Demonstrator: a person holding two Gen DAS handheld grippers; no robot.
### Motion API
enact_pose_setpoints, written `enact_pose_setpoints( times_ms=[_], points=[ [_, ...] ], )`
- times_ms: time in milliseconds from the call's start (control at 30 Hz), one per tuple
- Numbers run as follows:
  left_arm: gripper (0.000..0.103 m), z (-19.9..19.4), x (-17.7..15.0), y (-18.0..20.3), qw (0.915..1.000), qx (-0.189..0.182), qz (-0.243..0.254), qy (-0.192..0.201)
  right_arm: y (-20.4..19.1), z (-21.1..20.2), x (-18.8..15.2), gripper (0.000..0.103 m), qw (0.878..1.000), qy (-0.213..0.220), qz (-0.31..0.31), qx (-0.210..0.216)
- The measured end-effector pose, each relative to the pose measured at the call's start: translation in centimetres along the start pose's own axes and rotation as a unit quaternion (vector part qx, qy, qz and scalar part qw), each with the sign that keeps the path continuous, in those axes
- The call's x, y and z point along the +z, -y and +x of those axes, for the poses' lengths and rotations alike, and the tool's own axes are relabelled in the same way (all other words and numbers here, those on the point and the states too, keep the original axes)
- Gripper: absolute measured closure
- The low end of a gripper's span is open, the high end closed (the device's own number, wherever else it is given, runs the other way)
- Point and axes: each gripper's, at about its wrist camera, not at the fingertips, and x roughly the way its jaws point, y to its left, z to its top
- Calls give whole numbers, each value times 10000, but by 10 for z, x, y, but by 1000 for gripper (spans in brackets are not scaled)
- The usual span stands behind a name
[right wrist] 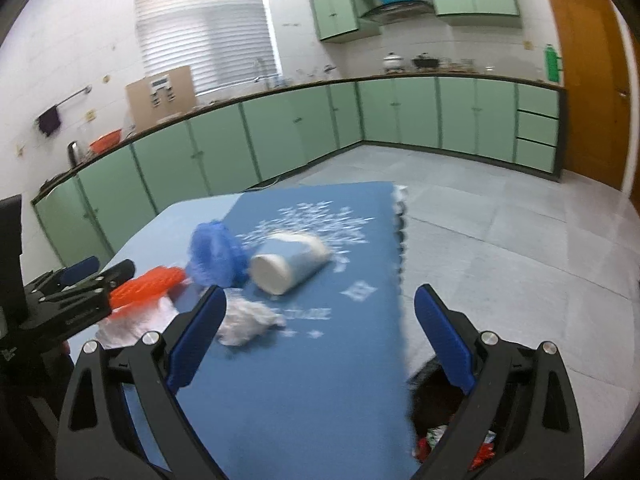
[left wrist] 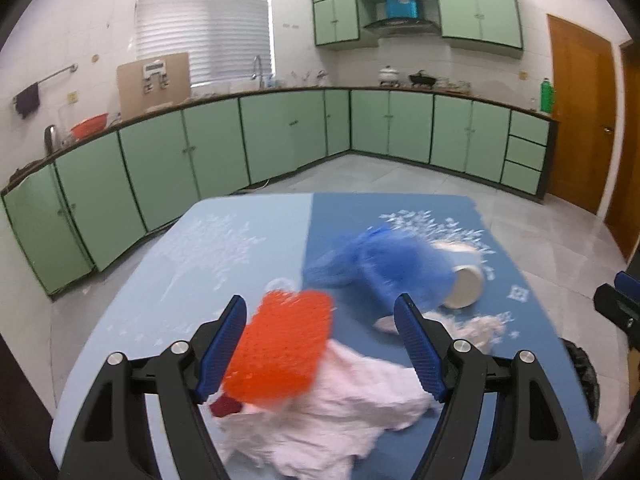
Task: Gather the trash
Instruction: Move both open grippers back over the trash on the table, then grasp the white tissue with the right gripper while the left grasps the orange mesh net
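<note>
On the blue table [left wrist: 208, 248] lie an orange mesh piece [left wrist: 280, 348] on a crumpled white cloth [left wrist: 332, 420], a blue plastic bag [left wrist: 384, 268], a tipped paper cup [left wrist: 466, 280] and a small white tissue wad [left wrist: 480, 328]. My left gripper [left wrist: 322, 344] is open, its fingers either side of the orange mesh and cloth. My right gripper [right wrist: 320, 336] is open and empty above the table's right part, the tissue wad [right wrist: 248, 320] by its left finger. The cup [right wrist: 288, 268], bag [right wrist: 214, 256] and orange mesh [right wrist: 148, 286] lie beyond.
A dark trash bin [right wrist: 440, 412] with some litter stands on the floor at the table's right edge, under my right gripper. Green kitchen cabinets [left wrist: 280, 136] line the far walls. A wooden door [left wrist: 576, 112] is at the right. Grey tiled floor surrounds the table.
</note>
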Motion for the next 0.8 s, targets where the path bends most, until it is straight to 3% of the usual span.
enact_pose_setpoints(
  times_ms=[367,467,567,700,733,800],
  points=[
    [28,22,-16,-20,9993,89,-84,-340,-56,67,-12,11,9981,-495,-349,147],
    [28,27,-19,-23,9990,67,-112,-424,-61,82,-13,19,9965,-757,-323,174],
    [28,32,-21,-25,9987,30,-153,-482,-63,94,-13,19,9942,-1030,-307,102],
    [29,37,-23,-26,9983,-17,-190,-547,-65,104,-17,34,9913,-1261,-356,137],
    [33,38,-23,-27,9982,-39,-211,-556,-66,105,-17,36,9908,-1288,-373,158],
    [41,40,-23,-27,9980,-87,-238,-587,-66,106,-18,50,9900,-1338,-395,211]
  ],
)
